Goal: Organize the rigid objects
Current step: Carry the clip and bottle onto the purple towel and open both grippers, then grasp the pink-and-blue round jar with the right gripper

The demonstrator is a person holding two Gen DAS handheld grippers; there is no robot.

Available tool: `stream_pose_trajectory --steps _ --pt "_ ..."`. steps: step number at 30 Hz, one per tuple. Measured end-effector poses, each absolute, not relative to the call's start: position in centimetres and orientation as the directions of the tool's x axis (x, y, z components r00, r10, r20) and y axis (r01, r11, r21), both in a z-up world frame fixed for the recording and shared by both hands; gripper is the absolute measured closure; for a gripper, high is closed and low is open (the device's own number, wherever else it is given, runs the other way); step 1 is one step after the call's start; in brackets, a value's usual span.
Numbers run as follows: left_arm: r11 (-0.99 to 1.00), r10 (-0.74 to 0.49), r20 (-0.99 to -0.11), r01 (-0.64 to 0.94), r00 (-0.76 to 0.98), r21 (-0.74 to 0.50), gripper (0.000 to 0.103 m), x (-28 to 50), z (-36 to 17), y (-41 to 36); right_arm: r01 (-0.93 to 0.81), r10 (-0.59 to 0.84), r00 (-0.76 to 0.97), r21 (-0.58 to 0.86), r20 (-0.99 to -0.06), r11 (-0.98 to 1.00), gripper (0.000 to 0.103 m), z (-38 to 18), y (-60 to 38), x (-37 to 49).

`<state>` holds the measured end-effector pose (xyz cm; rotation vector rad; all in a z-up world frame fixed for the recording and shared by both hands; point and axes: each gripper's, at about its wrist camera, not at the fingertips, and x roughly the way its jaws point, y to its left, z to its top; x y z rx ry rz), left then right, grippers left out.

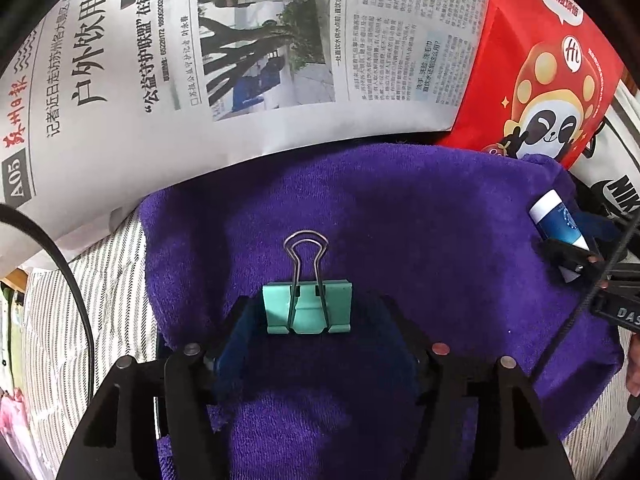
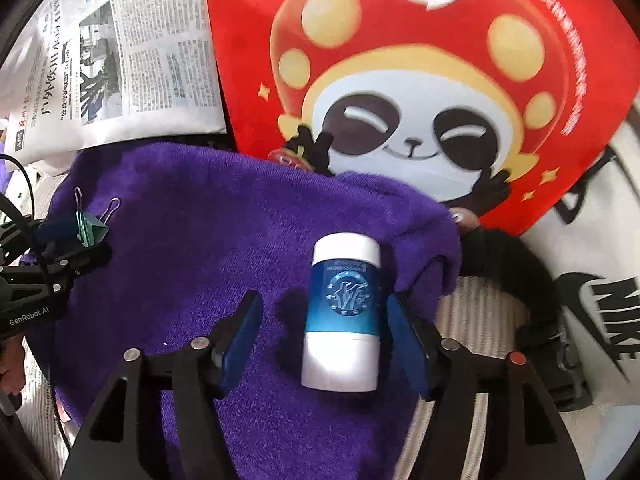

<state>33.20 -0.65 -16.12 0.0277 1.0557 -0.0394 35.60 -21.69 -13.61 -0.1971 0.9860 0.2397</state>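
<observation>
A teal binder clip (image 1: 307,309) lies on a purple towel (image 1: 400,240), between the fingers of my left gripper (image 1: 316,312). The jaws stand wide open around it, not touching it. A blue and white cylindrical container (image 2: 343,314) lies on the same towel (image 2: 192,264) between the fingers of my right gripper (image 2: 320,312), close to the right pad (image 2: 400,324). That gripper is open too. The container also shows at the right edge of the left wrist view (image 1: 558,232), and the clip at the left of the right wrist view (image 2: 90,226).
A newspaper (image 1: 240,60) lies beyond the towel. A red bag with a panda print (image 2: 420,92) lies at the back right. A white bag with black lettering (image 2: 600,280) and a black strap (image 2: 540,312) lie to the right. Striped cloth (image 1: 108,300) lies under the towel.
</observation>
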Motion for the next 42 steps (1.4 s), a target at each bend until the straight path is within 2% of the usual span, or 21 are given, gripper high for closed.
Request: stream_pose_trajectory --steps 4,7,15,24,30,33,36,38,42 --pt "0.999 -0.033 -0.857 0.051 0.514 -0.007 0.041 32.7 -14.3 -0.9 -0.276 0.104 0.583 -0.075 -0.806 0.958 0.032 -11.1 -21.6 34.4" --pt "0.998 -0.033 -0.838 0.057 0.545 -0.002 0.034 32.2 -12.9 -0.9 -0.266 0.086 0.614 -0.103 -0.785 0.958 0.032 -9.4 -21.5 33.1" --pt "0.999 -0.041 -0.811 0.042 0.583 -0.02 0.034 31.3 -9.8 -0.7 -0.264 0.094 0.625 -0.097 -0.775 0.96 0.032 -8.0 -23.3 24.7" --pt "0.998 -0.005 -0.761 0.053 0.648 0.038 0.034 29.0 -6.1 -1.9 -0.359 0.187 0.579 -0.042 -0.794 0.932 0.032 -12.1 -22.7 14.5" --pt "0.997 -0.043 -0.744 0.074 0.667 0.008 0.034 25.4 -4.1 -2.2 -0.395 0.232 0.553 -0.006 -0.8 0.919 0.032 -14.5 -21.8 12.8" --pt "0.996 -0.025 -0.728 0.08 0.685 0.041 0.034 22.9 -3.7 -1.9 -0.401 0.249 0.555 0.006 -0.794 0.916 0.033 -15.5 -21.5 12.9" --pt "0.998 -0.011 -0.728 0.052 0.686 0.034 0.034 20.4 -3.8 -0.2 -0.415 0.268 0.571 0.009 -0.776 0.91 0.045 -15.9 -21.1 12.9" --pt "0.999 -0.02 -0.732 0.04 0.681 0.01 0.034 18.7 -4.0 1.1 -0.411 0.261 0.572 0.004 -0.778 0.912 0.062 -15.9 -21.2 13.0" --pt "1.0 -0.002 -0.744 0.007 0.668 0.003 0.032 15.4 -5.4 2.8 -0.409 0.254 0.564 0.001 -0.786 0.913 0.063 -16.3 -21.2 13.5"
